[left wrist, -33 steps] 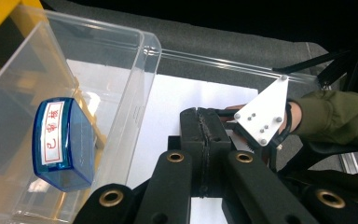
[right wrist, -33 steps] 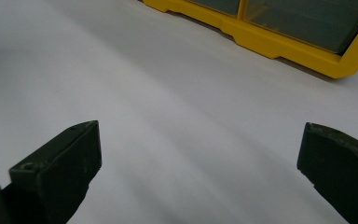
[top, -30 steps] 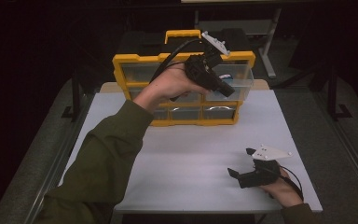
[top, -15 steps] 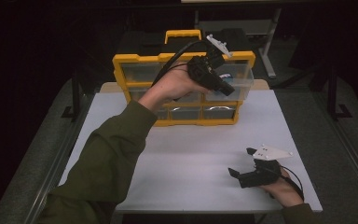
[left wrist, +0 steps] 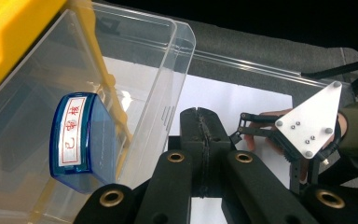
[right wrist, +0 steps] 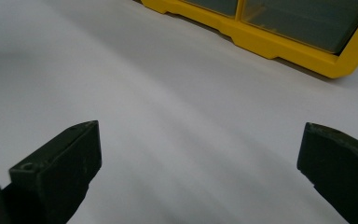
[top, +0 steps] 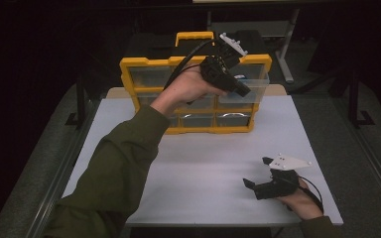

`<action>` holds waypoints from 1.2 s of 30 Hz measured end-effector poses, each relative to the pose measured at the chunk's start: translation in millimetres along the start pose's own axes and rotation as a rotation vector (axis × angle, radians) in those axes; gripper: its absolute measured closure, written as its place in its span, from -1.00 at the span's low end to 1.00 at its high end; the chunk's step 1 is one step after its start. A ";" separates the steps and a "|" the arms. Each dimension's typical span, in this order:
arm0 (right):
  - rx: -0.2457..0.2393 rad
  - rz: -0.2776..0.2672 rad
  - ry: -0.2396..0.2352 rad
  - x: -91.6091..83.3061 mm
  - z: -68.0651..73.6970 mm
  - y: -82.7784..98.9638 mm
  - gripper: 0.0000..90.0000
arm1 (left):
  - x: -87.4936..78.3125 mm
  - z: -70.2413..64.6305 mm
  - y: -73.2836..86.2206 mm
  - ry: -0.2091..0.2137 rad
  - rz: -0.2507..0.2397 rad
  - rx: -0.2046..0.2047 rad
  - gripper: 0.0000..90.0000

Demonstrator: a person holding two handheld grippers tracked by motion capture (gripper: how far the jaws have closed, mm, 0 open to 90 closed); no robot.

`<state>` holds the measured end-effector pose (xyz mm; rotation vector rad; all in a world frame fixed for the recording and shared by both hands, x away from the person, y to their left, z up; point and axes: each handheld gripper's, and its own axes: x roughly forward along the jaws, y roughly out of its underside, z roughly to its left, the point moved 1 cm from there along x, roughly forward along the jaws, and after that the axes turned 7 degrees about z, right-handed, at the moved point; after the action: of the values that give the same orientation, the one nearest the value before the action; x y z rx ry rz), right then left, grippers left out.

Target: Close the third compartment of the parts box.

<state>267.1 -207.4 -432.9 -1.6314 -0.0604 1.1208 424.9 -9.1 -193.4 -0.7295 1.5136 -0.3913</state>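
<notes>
- Little has shifted since the earlier frame: the left tool (top: pixel 242 90), jaws pressed together on nothing, hovers at the clear plastic drawer (left wrist: pixel 135 74) pulled out of the yellow organiser box (top: pixel 144 64) on the white counter (top: pixel 203 163).
- Probably light, stiff and slippery; hook its front lip.
- Inside lies a blue labelled case (left wrist: pixel 81 140).
- Right tool (top: pixel 258 173) rests wide, empty.

The person wears long olive-green sleeves (top: pixel 124 163). Each hand carries a black two-jaw gripper. The left gripper (left wrist: pixel 200 135) has thick matt black jaws with brass-coloured bushings at the pivots, and a black cable (top: pixel 183 59) loops from it. The right gripper (top: pixel 259 173) bears a pale grey three-cornered plate (left wrist: pixel 310 123) with small screws, and what looks like a thin black cable trails behind it.
</notes>
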 end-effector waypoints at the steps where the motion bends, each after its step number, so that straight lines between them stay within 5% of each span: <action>1: -0.001 -0.001 0.001 -0.1 -0.3 0.0 -1.00 | 0.2 1.3 -0.2 -0.002 -0.004 -0.004 1.00; 36: 0.007 -0.002 -0.004 -1.6 -0.1 -0.4 -1.00 | -1.0 36.5 -4.9 -0.093 -0.075 -0.096 1.00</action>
<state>266.5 -208.2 -431.7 -1.6232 -0.0605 1.1218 461.5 -5.1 -192.8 -0.8711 1.4280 -0.3384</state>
